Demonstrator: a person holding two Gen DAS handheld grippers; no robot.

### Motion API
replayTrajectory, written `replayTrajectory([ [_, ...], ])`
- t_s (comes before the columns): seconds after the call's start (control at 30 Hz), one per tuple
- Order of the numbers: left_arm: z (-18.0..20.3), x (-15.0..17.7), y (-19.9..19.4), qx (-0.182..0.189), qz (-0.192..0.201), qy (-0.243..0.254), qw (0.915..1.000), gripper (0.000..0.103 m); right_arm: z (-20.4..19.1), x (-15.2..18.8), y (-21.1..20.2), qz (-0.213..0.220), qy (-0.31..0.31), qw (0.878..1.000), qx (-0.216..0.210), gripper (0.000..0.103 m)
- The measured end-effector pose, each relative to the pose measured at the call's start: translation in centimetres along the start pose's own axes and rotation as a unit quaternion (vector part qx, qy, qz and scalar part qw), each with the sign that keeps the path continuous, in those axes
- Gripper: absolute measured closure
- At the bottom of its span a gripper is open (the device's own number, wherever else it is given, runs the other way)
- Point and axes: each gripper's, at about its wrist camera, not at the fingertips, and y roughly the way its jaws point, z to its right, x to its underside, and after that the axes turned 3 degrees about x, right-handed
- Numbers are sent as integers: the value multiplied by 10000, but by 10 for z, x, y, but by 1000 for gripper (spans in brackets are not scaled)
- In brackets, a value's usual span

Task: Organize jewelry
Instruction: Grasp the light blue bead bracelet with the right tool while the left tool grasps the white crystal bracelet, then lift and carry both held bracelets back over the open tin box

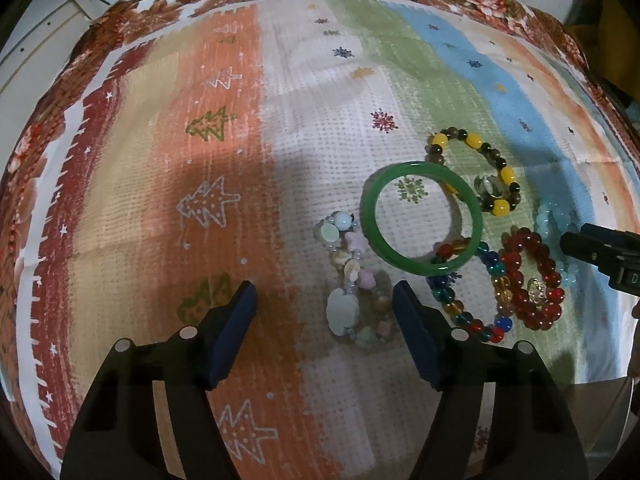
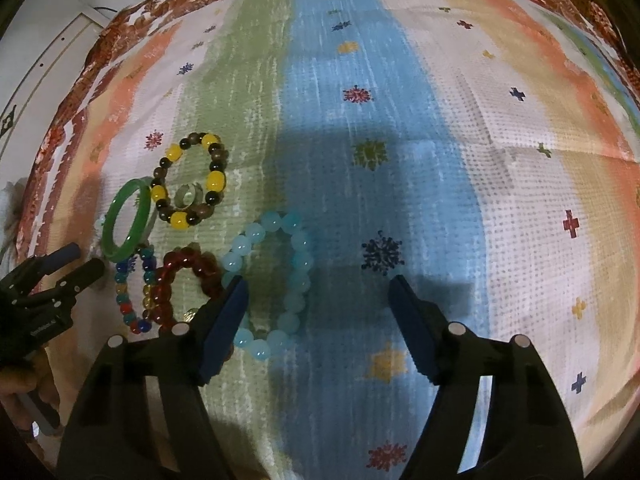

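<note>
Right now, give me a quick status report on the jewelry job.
Both tongs, left and right, open, empty. Bracelets clustered on the cloth, untouched; green bangle overlaps two beaded ones. Nothing blocking.

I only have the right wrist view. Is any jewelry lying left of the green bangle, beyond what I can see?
Observer: Yes. The left wrist view shows a pastel bead bracelet just left of the green bangle.
Operator: Is the left gripper holding it?
Observer: No. The left gripper is open, and the pastel bracelet shows between its fingers, ungripped.
Operator: A finger covers the near side of the red bracelet for me. Is anything there?
Observer: A small gold charm is strung on the red bracelet at that side.
</note>
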Motion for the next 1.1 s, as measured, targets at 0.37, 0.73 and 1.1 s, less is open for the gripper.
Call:
replayTrajectory([
  [0.37,7,0,3,103,6,284,9995,70,-3,-2,4,35,-124,9996,253,48],
  [0.73,4,-1,-3,173,18,164,9997,89,-5,1,2,34,-224,9997,39,90],
  [1.1,9,0,-23,317,218,141,9992,89,-16,1,-23,274,-341,9990,-108,90],
])
